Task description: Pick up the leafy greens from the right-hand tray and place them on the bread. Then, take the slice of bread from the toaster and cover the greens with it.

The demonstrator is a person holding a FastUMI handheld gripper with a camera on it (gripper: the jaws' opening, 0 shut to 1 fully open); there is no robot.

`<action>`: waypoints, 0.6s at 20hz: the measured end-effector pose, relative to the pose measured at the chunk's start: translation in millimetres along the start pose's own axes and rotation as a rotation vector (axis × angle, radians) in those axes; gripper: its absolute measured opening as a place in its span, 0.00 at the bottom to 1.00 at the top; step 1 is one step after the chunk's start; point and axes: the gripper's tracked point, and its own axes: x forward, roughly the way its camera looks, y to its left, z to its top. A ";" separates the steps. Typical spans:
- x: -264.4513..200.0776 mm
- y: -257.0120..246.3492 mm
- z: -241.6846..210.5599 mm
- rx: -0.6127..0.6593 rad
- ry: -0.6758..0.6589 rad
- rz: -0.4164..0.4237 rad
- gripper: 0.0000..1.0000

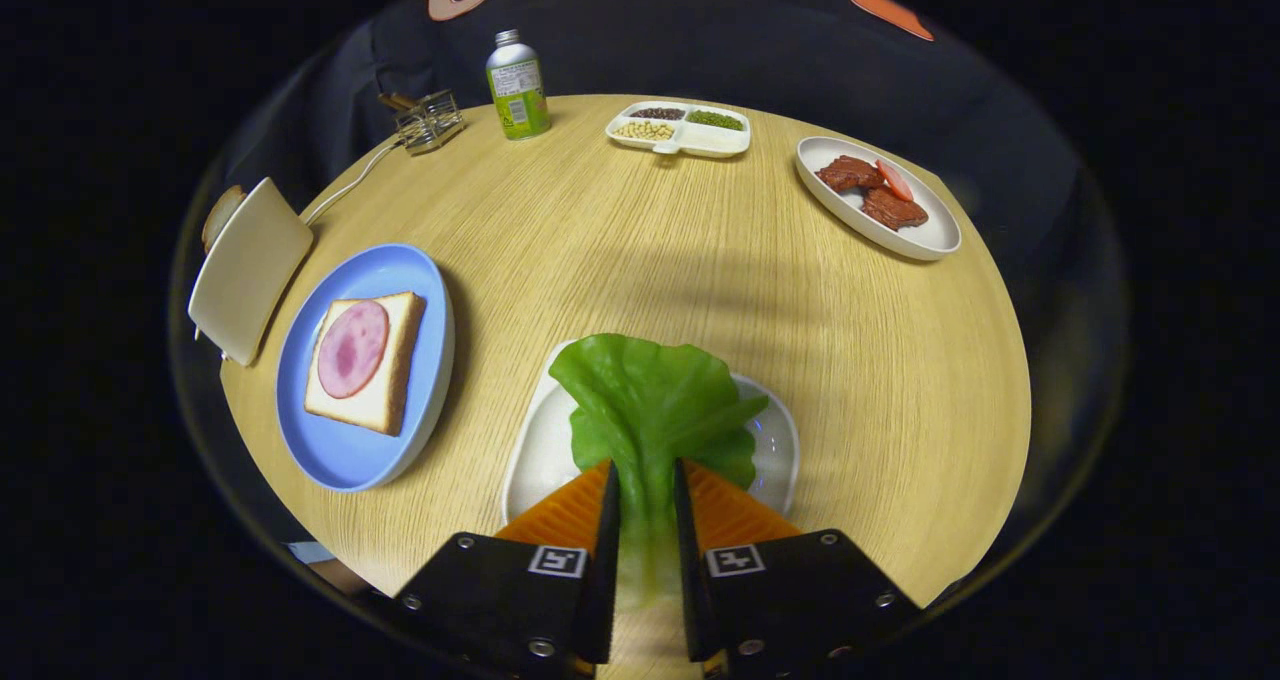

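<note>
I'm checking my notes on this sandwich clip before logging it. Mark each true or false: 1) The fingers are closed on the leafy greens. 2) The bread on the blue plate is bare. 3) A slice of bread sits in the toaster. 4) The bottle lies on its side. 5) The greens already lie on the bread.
1) True: the gripper has both fingers pressing the stem of the leafy greens, over the white tray.
2) False: the bread on the blue plate carries a round ham slice.
3) True: a slice of bread shows in the toaster.
4) False: the bottle stands upright.
5) False: they are apart from the bread, beside the plate.
</note>
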 end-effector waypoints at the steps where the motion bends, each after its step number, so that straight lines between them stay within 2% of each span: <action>1: 0.3 -0.4 0.1 0.010 -0.003 -0.001 0.18; 3: 0.2 -1.3 1.4 0.049 -0.016 -0.005 0.11; 12: -28.0 11.6 22.4 0.087 -0.111 0.022 0.08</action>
